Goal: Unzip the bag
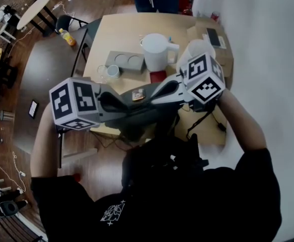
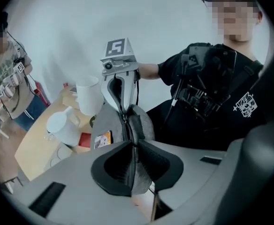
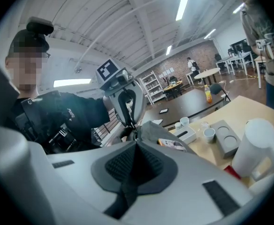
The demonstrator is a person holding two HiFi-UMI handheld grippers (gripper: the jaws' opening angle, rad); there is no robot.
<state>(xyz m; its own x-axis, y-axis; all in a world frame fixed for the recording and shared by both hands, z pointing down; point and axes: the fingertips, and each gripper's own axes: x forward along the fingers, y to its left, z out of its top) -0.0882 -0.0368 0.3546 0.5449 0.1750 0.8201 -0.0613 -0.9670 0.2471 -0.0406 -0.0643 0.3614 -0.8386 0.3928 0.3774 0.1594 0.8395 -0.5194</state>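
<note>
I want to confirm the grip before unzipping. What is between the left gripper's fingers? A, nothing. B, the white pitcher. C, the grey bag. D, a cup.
C: in the left gripper view, the left gripper has its fingers pressed together on the grey bag, right at its zipper.

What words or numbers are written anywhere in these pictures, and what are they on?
Nothing here can be read as a word or a number.
White logo on the person's black shirt: too blurred to read.
Small picture label on the grey bag: too small to read.
Marker cubes: black-and-white square patterns, not letters.
</note>
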